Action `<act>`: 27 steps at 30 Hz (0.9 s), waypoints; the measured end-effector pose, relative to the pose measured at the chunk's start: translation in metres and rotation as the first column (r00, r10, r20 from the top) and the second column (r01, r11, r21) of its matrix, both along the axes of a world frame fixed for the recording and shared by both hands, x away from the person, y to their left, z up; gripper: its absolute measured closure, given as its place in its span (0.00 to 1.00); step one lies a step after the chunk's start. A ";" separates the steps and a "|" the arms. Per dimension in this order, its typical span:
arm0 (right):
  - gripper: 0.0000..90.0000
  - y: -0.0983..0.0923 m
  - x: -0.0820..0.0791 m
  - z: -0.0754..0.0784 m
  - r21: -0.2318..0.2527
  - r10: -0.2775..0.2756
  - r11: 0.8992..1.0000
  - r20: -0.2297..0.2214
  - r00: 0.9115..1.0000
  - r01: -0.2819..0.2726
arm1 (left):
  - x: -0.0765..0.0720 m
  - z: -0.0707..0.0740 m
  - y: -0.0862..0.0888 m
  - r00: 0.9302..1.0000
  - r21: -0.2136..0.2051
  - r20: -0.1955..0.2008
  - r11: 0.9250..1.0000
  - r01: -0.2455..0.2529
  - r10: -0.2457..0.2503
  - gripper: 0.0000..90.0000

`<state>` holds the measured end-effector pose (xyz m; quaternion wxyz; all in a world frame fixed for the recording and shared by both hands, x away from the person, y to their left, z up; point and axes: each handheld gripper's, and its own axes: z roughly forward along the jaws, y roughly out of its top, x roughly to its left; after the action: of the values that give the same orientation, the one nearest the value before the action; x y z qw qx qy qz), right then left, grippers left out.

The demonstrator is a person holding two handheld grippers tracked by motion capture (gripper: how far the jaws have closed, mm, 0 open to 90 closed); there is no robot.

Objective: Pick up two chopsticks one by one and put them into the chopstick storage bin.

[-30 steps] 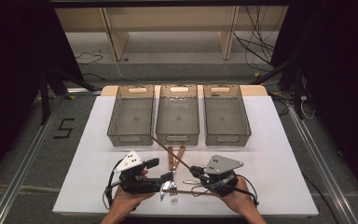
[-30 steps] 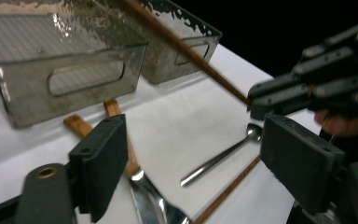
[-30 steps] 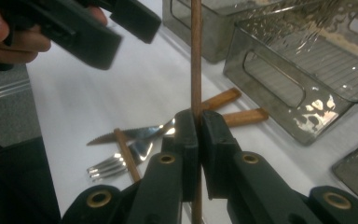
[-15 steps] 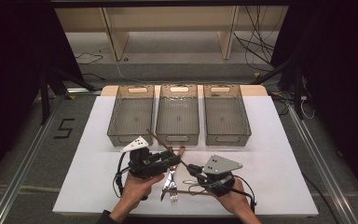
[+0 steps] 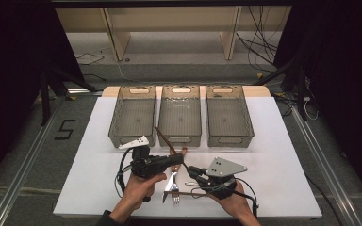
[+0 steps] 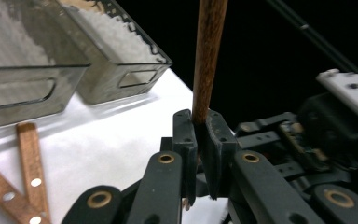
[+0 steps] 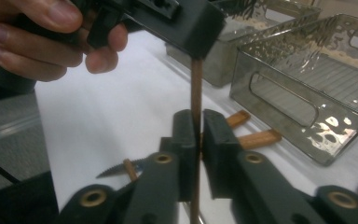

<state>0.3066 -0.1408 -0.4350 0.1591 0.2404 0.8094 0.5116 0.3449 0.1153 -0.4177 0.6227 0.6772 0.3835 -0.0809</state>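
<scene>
Three bins: clear grey plastic, in a row across the far part of the white tabletop (image 5: pixel 283 155) — left bin (image 5: pixel 133 117), middle bin (image 5: pixel 181 115), right bin (image 5: pixel 228 115).
Held thing: a thin wooden stick (image 5: pixel 166 142), slanting up from between the two tools toward the front wall of the middle bin; in the left gripper view it rises straight out of the jaws (image 6: pixel 209 56).
Left tool (image 5: pixel 176 160): jaws have just been closing and now pinch the lower part of the stick, pads pressed on both sides in its own view.
Right tool (image 5: pixel 192 170): jaws have just been opening a little; in the right gripper view the stick (image 7: pixel 196 93) runs through the narrow gap between them, and whether the pads press it cannot be told.
Near the tools: a fork (image 5: pixel 175 190) with a wooden handle lies on the tabletop between the two hands, tines toward the near edge; a knife (image 5: pixel 170 181) lies just beside it.
In the way: the front wall of the middle bin stands close behind the stick's upper end; two more wooden handles (image 6: pixel 28 172) lie on the tabletop just beside the left tool.
Hands: the left hand (image 5: pixel 139 190) and right hand (image 5: pixel 231 202) come in from the near edge, close together.
</scene>
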 end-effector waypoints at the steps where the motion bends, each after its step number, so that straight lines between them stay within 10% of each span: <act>1: 0.76 -0.001 0.000 0.001 0.003 -0.006 1.000 -0.001 1.000 0.006 | 0.000 0.005 0.002 1.000 0.013 0.013 1.000 -0.003 0.003 0.94; 12: 0.40 -0.017 0.003 0.001 -0.065 -0.015 0.998 -0.056 0.998 0.012 | 0.035 0.058 0.051 0.992 0.219 0.104 0.972 -0.088 0.066 0.94; 27: 0.34 -0.043 0.001 -0.007 -0.019 -0.019 1.000 -0.111 0.994 0.017 | 0.118 0.120 0.093 0.988 0.445 0.055 0.883 -0.152 0.142 0.94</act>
<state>0.3080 -0.1836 -0.4418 0.1207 0.2741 0.8194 0.4887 0.4631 0.2080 -0.2978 0.4585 0.7720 0.4356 0.0638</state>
